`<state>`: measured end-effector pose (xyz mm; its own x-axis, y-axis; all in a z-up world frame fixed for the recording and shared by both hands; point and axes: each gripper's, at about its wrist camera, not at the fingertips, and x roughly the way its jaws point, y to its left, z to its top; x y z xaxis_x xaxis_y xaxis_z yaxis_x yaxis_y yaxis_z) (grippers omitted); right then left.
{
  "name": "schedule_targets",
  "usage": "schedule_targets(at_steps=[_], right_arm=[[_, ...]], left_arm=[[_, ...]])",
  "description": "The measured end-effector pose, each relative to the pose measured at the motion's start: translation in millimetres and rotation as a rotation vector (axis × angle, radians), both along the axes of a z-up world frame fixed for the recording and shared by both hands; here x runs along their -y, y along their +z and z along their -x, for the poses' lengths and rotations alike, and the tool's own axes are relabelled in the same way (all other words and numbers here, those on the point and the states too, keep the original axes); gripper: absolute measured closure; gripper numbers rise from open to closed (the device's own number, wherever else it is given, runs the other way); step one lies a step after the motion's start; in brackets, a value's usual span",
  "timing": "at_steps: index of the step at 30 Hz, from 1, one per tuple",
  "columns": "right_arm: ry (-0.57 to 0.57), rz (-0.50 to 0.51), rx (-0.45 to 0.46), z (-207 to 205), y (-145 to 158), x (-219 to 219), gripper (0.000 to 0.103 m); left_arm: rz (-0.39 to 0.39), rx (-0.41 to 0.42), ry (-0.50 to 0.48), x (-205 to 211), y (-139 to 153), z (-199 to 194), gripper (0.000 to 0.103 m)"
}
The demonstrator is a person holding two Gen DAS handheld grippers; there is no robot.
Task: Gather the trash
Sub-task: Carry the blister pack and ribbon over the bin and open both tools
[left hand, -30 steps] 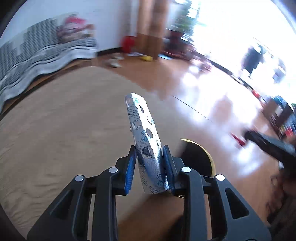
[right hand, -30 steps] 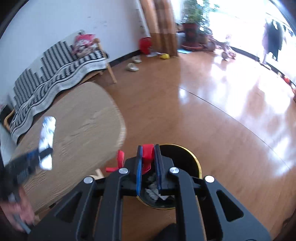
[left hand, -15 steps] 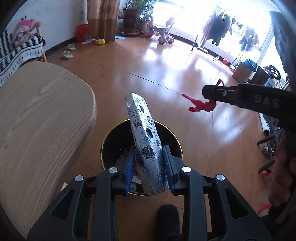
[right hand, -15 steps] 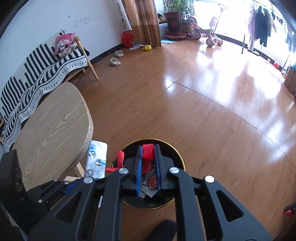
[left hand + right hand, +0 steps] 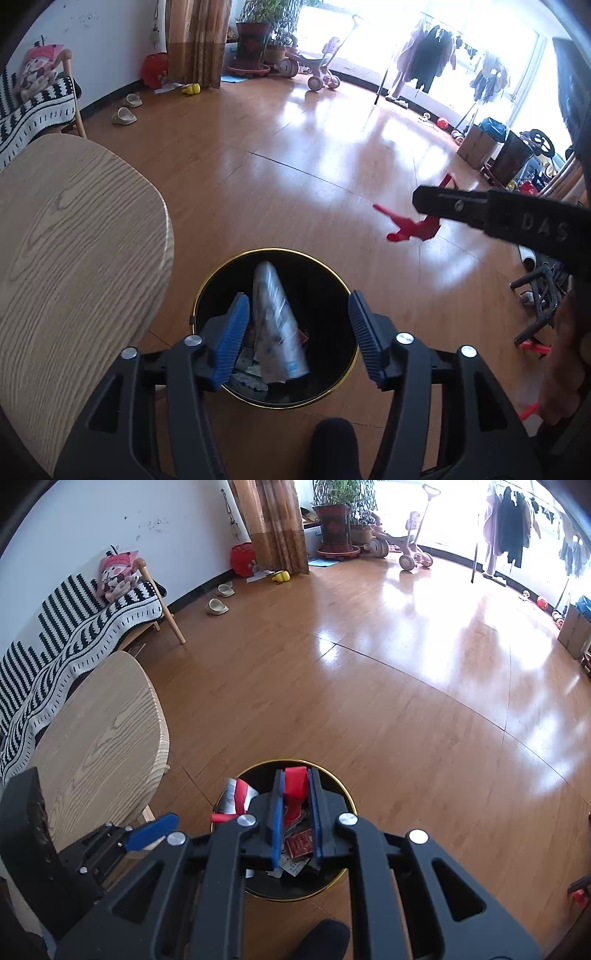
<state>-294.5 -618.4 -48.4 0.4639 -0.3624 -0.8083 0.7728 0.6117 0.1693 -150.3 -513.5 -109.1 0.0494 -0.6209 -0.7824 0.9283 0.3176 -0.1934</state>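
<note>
A black trash bin with a gold rim (image 5: 334, 275) (image 5: 349, 801) stands on the wooden floor, holding paper scraps. My left gripper (image 5: 297, 325) hangs over it with its jaws opening. A silver blister pack (image 5: 277, 325), blurred, drops between them, free of the right pad and close by the left one. The pack shows again, (image 5: 236, 794), at the bin's left rim. My right gripper (image 5: 295, 805) is shut on a red plastic piece (image 5: 294, 786) above the bin. From the left wrist view that gripper (image 5: 424, 218) sits at the right with the red piece (image 5: 404, 229) sticking out.
A light wooden table (image 5: 66, 240) (image 5: 99, 746) stands left of the bin. A striped bench with a doll (image 5: 118, 576) lines the wall. Slippers (image 5: 218, 605), potted plants, a tricycle (image 5: 410, 550) and a clothes rack lie farther off. A dark shoe tip (image 5: 334, 443) is at the bottom.
The left gripper swung from over the table to above the bin, then spread its jaws and let the blister pack go; the pack now falls into the bin. The right gripper kept its red piece.
</note>
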Motion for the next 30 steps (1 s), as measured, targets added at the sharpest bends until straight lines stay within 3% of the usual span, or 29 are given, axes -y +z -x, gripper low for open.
schedule_targets(at_steps=[10,25,27,28,29,30], right_arm=[[0.062,-0.011,-0.039,-22,-8,-9,0.09],[0.076,-0.056,-0.138,-65,-38,-7,0.09],[0.075,-0.06,-0.144,-69,-40,-7,0.084],[0.074,-0.057,-0.147,-72,-39,-8,0.068],[0.065,-0.039,-0.153,-75,-38,-10,0.044],[0.06,-0.025,-0.154,-78,-36,-12,0.037]], left_arm=[[0.047,0.039,0.079,-45,46,-27,0.035],[0.069,0.149,0.347,-181,105,-94,0.012],[0.073,0.162,0.369,-200,110,-103,0.01],[0.073,0.171,0.382,-209,112,-106,0.009],[0.071,0.178,0.392,-213,115,-106,0.009],[0.068,0.189,0.406,-221,116,-109,0.009]])
